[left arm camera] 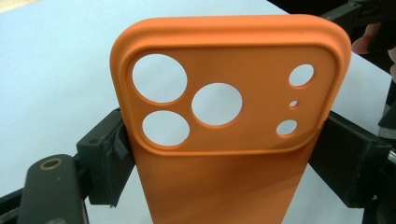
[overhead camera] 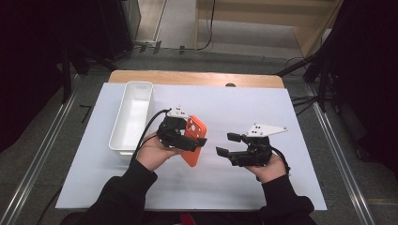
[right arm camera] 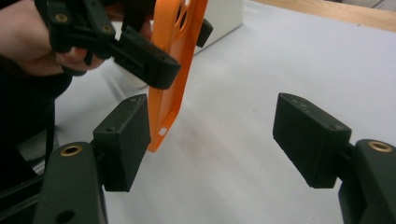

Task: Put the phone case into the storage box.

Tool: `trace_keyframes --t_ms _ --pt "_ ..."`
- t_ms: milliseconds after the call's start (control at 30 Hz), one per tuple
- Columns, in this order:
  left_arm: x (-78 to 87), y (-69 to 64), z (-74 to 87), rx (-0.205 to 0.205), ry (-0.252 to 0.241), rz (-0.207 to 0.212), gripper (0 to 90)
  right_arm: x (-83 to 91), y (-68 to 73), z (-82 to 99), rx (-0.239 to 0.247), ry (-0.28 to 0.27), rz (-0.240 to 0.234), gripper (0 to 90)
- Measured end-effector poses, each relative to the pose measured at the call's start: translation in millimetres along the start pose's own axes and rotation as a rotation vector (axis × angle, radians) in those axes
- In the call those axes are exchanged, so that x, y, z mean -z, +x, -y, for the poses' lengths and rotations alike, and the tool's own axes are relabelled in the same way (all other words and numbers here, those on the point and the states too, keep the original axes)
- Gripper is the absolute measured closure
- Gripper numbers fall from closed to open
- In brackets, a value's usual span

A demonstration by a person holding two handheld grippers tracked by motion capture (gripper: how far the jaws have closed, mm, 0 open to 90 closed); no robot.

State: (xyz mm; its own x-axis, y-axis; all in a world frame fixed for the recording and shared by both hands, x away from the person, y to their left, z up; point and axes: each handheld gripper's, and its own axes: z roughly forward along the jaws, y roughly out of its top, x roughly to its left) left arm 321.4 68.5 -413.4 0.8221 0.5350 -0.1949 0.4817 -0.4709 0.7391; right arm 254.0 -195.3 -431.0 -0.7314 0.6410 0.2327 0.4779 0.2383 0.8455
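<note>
The left gripper clamps an orange phone case by its side edges, lifted above the white worktop beside a white bin, while the right gripper hovers nearby, jaws spread and empty.

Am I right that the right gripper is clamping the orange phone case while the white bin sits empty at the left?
Not quite: the left gripper clamps the orange phone case, as the left gripper view shows. The white bin does sit empty at the left.
</note>
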Motion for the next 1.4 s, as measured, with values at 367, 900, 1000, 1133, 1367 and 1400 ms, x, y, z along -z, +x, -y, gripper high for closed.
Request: trace_keyframes --t_ms 367,900,1000,1133,1367,1400 --pt "4.2 1.7 -1.0 -0.014 -0.011 0.016 16.0 0.9 2.8 13.6 0.058 0.015 -0.047 25.0" --pt "6.9 4.3 -0.7 -0.025 -0.024 0.022 16.0 9.0 -4.0 39.9 0.031 0.010 -0.076 25.1" --pt "8.5 5.5 -0.6 -0.021 -0.037 0.033 16.0 11.3 -5.1 45.9 0.023 0.018 -0.070 25.0" --pt "10.1 6.8 -0.6 -0.020 -0.036 0.032 16.0 13.9 -8.0 53.9 0.009 0.028 -0.057 25.1" --pt "11.1 7.9 -0.5 -0.019 -0.022 0.049 16.0 17.1 -12.4 65.5 -0.015 0.038 -0.035 25.0" --pt "11.3 8.0 -0.5 -0.021 -0.018 0.053 16.0 17.6 -12.6 66.5 -0.019 0.040 -0.034 25.0"
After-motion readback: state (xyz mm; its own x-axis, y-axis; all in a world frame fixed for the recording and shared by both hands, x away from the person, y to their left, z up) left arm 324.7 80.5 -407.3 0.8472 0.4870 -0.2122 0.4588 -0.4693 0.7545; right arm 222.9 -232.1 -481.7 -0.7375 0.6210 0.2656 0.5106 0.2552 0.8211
